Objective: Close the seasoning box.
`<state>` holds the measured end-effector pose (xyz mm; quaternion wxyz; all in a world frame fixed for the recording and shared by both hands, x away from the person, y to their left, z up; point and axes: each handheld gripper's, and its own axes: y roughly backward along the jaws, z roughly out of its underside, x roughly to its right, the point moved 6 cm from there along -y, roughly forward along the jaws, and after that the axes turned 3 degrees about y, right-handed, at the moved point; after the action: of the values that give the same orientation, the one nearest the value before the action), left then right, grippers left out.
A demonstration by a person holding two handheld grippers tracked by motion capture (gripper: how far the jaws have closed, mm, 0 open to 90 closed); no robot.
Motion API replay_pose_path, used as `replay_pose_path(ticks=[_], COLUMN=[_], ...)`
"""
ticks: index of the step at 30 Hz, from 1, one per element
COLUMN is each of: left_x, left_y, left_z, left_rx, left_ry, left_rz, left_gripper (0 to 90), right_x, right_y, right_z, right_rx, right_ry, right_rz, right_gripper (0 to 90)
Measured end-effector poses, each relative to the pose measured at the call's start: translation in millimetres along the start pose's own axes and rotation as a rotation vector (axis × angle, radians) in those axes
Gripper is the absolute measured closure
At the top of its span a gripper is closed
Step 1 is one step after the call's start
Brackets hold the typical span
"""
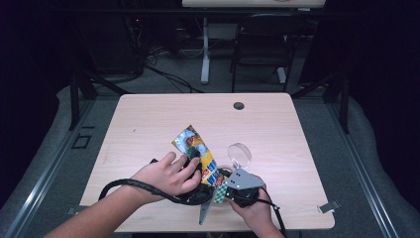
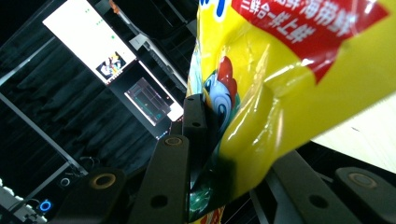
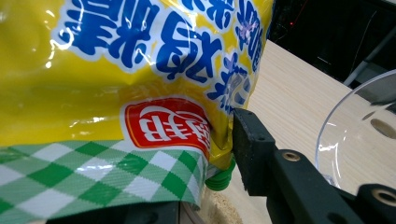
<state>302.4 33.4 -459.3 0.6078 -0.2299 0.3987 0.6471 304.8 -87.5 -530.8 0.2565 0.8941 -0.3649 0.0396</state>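
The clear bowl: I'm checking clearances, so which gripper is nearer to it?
Right. The right gripper sits just below the clear bowl, while the left gripper is farther left, across the yellow pouch.

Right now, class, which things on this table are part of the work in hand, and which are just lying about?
In the job:
- yellow snack bag, gripped at both ends
- left gripper, jaws pinching the bag
- right gripper, jaws on the bag's green-checked end
- clear bowl, beside the bag

Lying about:
- table cable hole
- chair behind the table
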Motion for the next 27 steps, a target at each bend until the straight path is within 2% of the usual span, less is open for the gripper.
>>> replay_pose_path(ticks=[16, 27], left_x=[-1.6, -1.4], left_y=[1.5, 1.8], left_z=[-0.2, -0.2], left_rx=[-0.008, 0.004], left_ry=[-0.020, -0.013], left_rz=[0.008, 0.008], left_gripper=[81.8, 82.0], right_x=[-1.9, -2.5], right_y=[-1.2, -1.1], right_z=[-0.1, -0.4], right_rx=[0.001, 0.009], right_ry=[0.000, -0.018], right_rz=[-0.011, -0.028], right_gripper=[71.8, 71.9])
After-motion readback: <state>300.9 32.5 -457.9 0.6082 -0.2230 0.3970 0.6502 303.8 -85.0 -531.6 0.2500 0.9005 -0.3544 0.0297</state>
